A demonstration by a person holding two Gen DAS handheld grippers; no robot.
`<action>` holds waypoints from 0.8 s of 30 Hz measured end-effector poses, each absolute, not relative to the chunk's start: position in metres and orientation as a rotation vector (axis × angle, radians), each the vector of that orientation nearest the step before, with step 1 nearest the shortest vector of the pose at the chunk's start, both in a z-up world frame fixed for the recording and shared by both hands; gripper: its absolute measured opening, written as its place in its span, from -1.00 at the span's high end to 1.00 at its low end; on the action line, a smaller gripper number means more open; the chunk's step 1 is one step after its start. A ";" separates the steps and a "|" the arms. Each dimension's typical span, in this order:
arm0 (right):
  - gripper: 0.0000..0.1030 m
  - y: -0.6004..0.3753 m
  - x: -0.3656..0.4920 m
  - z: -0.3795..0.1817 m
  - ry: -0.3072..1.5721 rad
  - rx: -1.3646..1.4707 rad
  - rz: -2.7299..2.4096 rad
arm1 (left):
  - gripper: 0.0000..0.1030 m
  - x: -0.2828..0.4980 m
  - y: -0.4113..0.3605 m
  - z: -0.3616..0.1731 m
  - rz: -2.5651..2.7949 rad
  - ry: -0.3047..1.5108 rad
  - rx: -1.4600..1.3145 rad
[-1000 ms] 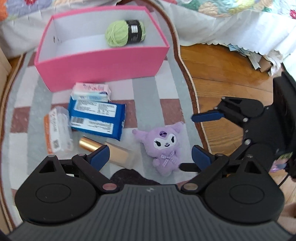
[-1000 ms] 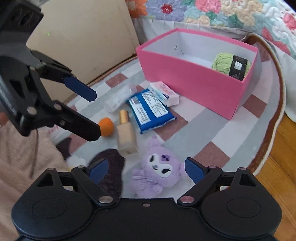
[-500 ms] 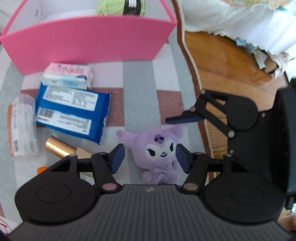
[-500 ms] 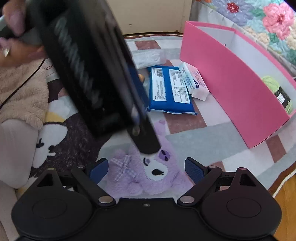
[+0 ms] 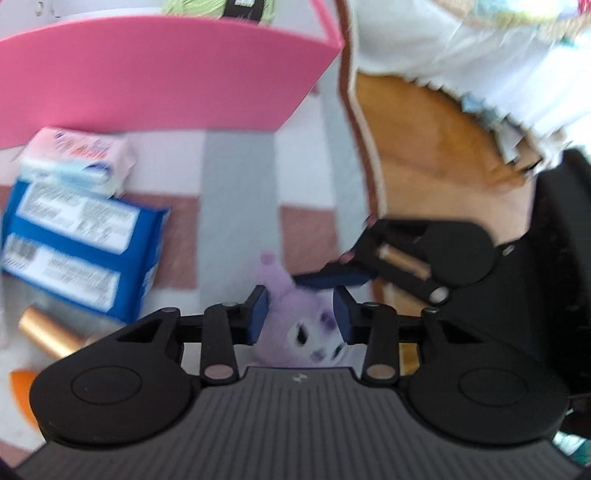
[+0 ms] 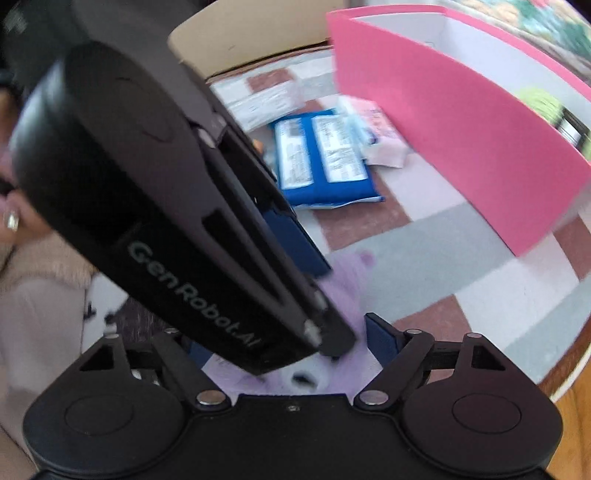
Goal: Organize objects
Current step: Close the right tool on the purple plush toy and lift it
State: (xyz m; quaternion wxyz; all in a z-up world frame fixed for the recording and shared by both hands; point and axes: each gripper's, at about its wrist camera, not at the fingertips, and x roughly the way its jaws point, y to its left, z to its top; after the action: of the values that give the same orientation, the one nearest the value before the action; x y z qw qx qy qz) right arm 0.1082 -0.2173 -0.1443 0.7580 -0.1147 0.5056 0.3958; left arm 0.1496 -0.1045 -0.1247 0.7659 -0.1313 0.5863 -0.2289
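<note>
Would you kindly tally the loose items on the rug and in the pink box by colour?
Purple: 1, plush
Blue: 1, pack
Pink-white: 1, packet
Gold: 1, bottle
Orange: 1, ball
Clear: 1, packet
Green: 1, yarn
Total: 7

You see a fuzzy purple plush toy (image 5: 295, 325) on a woven, matt rug (image 5: 240, 206). Upper left, the pink box (image 5: 155, 74) looks like smooth matt cardboard. The blue packet (image 5: 77, 251) is glossy plastic film. Left edge, the bottle cap (image 5: 40, 332) shines metallic gold. Upper right, the wooden floor (image 5: 436, 155) looks polished.
</note>
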 end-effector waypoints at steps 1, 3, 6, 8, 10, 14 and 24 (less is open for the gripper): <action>-0.57 -0.221 0.111 -0.145 1.109 -0.215 0.842 | 0.26 0.154 -0.106 -0.125 -0.495 1.280 -0.299; -0.52 -0.229 0.116 -0.146 1.119 -0.157 0.796 | 0.27 0.160 -0.109 -0.125 -0.480 1.288 -0.299; -0.42 -0.240 0.116 -0.148 1.132 -0.085 0.769 | 0.27 0.155 -0.105 -0.117 -0.435 1.240 -0.275; -0.42 -0.247 0.113 -0.151 1.138 -0.030 0.740 | 0.23 0.151 -0.096 -0.114 -0.397 1.235 -0.300; -0.42 -0.253 0.107 -0.153 1.135 0.014 0.712 | 0.22 0.145 -0.086 -0.113 -0.350 1.251 -0.329; -0.44 -0.260 0.096 -0.152 1.133 0.098 0.629 | 0.12 0.131 -0.072 -0.124 -0.356 1.280 -0.395; -0.61 -0.253 0.071 -0.144 1.097 0.019 0.686 | -0.29 0.094 -0.058 -0.133 -0.314 1.302 -0.459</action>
State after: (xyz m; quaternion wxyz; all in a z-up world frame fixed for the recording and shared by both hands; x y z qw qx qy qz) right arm 0.0712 -0.2526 -0.1436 0.7978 0.0089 0.5111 0.3198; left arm 0.0943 -0.0575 -0.1331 0.7598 -0.2106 0.5979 -0.1444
